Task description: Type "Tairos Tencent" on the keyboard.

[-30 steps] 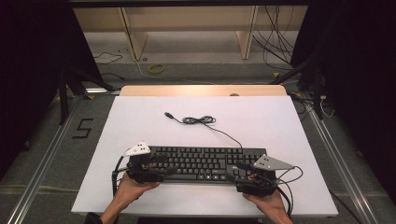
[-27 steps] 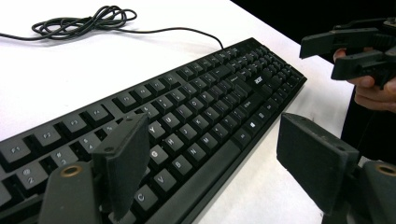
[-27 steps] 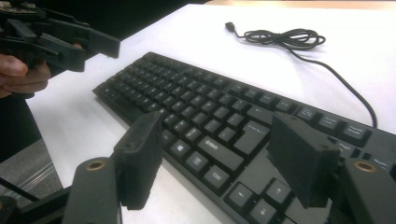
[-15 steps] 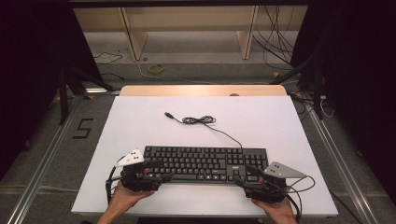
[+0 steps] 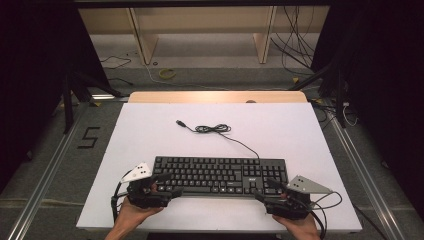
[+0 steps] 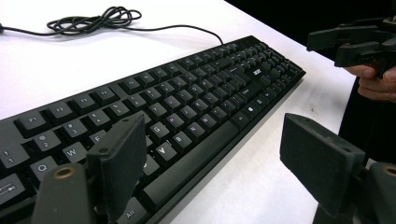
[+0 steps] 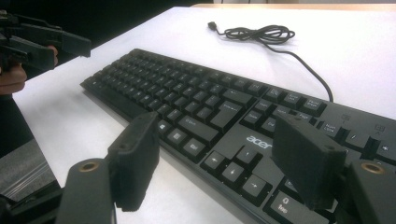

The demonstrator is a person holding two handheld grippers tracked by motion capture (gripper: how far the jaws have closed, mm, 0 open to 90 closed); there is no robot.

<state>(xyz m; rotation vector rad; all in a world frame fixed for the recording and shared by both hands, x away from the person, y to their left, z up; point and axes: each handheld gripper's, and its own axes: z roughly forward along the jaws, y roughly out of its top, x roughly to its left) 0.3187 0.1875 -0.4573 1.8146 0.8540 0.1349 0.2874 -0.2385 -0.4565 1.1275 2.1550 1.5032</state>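
Left gripper fingers spread wide at black keyboard near-left corner, right gripper fingers likewise released at near-right corner, white bench, coiled cable.

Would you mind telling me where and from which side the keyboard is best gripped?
Probably at its two short ends, along the thin front edge. The keyboard lies flat and long, so the left gripper and right gripper, both open, could come in low from the near side.

Left gripper low at near left, jaws spread wide, gripped from beneath by left hand; right gripper mirrored at near right, jaws likewise apart, right hand under it.
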